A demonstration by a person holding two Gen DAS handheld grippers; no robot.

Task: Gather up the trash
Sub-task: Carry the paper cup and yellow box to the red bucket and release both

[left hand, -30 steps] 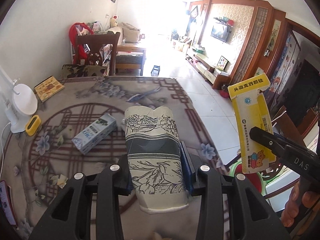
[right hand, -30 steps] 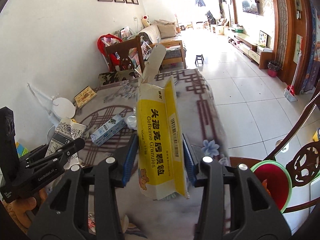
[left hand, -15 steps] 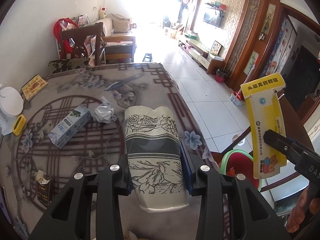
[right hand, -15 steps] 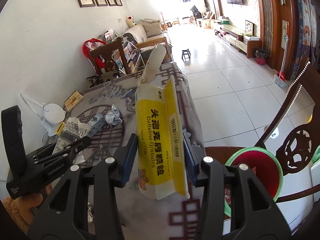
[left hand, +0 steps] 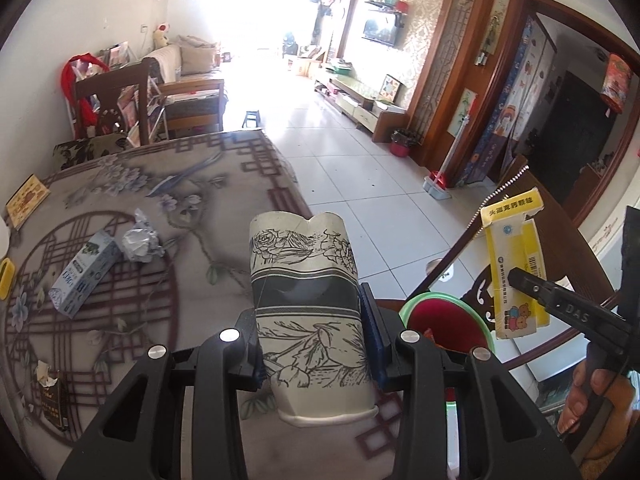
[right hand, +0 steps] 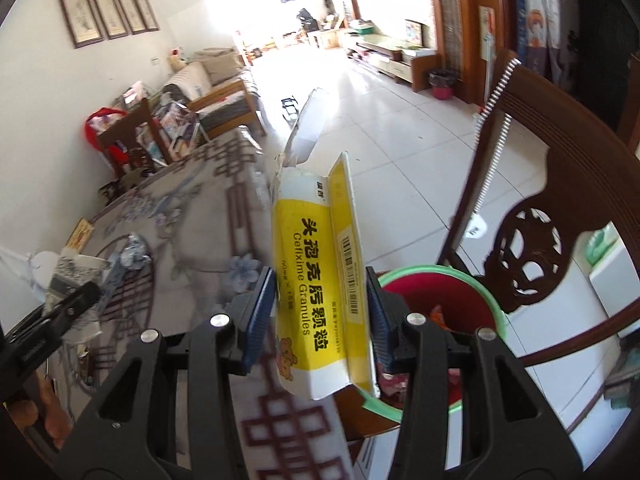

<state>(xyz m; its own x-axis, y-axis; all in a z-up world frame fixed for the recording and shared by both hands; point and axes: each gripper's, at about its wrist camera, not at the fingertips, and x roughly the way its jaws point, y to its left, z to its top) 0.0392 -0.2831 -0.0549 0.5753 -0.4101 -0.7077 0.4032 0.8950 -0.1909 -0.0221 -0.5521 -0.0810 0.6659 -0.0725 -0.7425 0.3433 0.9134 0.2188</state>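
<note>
My left gripper (left hand: 310, 322) is shut on a flattened paper cup (left hand: 308, 312) with a black flower print, held above the table's right edge. My right gripper (right hand: 320, 316) is shut on a yellow medicine box (right hand: 320, 280), held upright above the table's edge, just left of the red bin. That box also shows in the left wrist view (left hand: 516, 268), above the red bin with a green rim (left hand: 444, 320); the bin also shows in the right wrist view (right hand: 440, 304). On the table lie a blue-white carton (left hand: 82, 272), a foil ball (left hand: 140, 238) and a small dark packet (left hand: 52, 398).
The table has a grey patterned cloth (left hand: 168, 200). A carved wooden chair (right hand: 560, 216) stands behind the bin. A yellow object (left hand: 5, 280) and a flat book (left hand: 26, 200) lie at the table's left. Tiled floor lies to the right.
Both grippers have moved right toward the table's edge with their loads. The red bin has come into view under the yellow box.
</note>
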